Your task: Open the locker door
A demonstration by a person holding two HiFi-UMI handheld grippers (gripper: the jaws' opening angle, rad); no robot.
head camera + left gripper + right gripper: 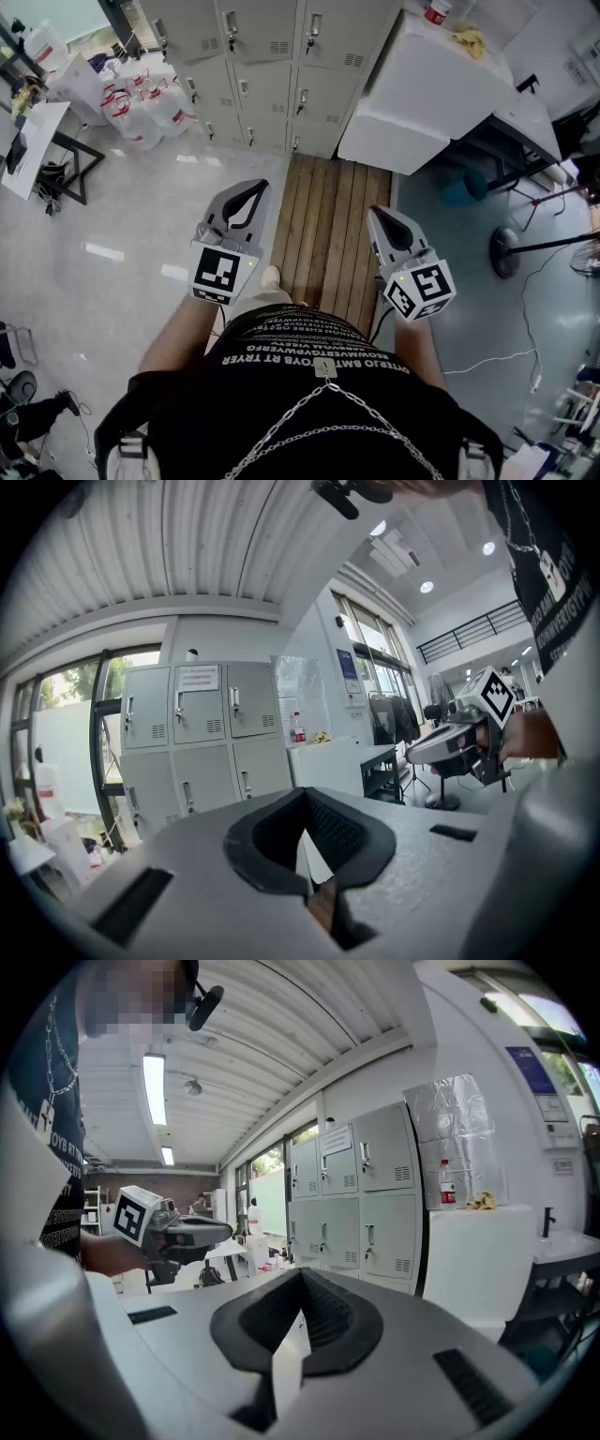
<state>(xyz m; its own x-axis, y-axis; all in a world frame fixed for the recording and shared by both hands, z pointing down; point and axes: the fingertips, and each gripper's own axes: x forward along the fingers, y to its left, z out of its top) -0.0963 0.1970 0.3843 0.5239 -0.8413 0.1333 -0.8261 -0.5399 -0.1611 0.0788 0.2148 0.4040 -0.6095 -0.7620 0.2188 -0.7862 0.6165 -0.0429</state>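
Observation:
A bank of grey lockers (272, 47) with small latch handles stands ahead of me, all doors closed. It also appears in the left gripper view as the lockers (202, 738) and in the right gripper view as the lockers (361, 1199), still some way off. My left gripper (255, 187) is held at waist height, jaws together with nothing between them, and its tips (305, 799) point at the lockers. My right gripper (378, 214) is level with it to the right, shut and empty, and its tips (302, 1277) also face the lockers. Neither gripper touches a door.
I stand on a strip of wooden planks (328, 216) that leads to the lockers. A white counter (431, 94) with a bottle (437, 11) juts out at the right. Water jugs (141, 108) and a desk (37, 141) are at the left, a fan stand (511, 251) at the right.

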